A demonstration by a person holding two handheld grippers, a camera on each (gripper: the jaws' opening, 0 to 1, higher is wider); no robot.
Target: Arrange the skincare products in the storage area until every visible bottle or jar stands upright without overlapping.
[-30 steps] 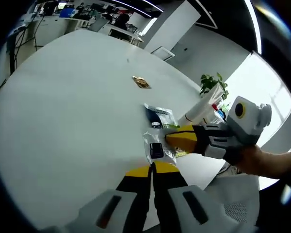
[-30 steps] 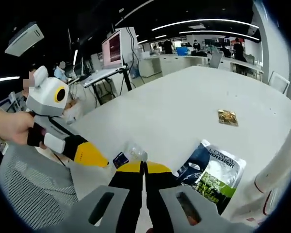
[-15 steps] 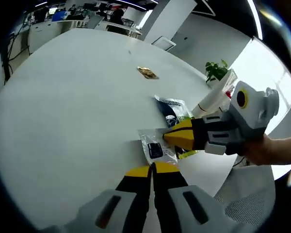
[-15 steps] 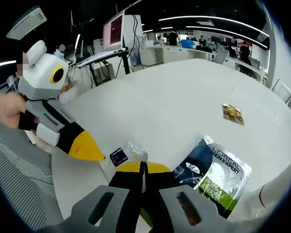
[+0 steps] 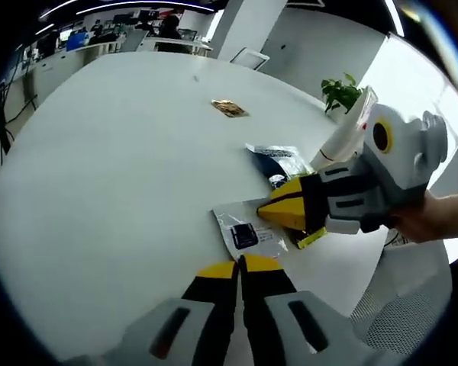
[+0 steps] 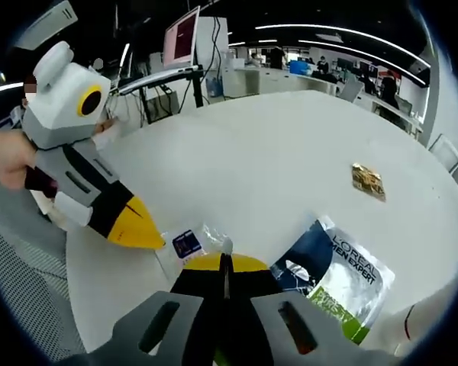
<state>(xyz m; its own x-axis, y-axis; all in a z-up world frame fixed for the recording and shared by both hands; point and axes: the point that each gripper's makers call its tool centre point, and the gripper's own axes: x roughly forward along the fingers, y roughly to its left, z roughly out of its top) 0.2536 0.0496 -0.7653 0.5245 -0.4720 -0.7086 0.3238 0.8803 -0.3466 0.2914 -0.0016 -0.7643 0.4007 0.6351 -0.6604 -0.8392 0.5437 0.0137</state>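
Sachet (image 5: 246, 235), clear, lies flat just ahead of my closed, empty left tool (image 5: 240, 266); my right tool (image 5: 269, 213) pinches its far edge. Beyond, a L'Oréal pouch (image 6: 337, 279), then a small gold packet (image 5: 228, 108) on the tabletop (image 5: 107, 168).

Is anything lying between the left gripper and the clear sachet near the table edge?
Nothing visible does. The left gripper points at the clear sachet across bare table. The right gripper sits at the sachet's far side, not in between.
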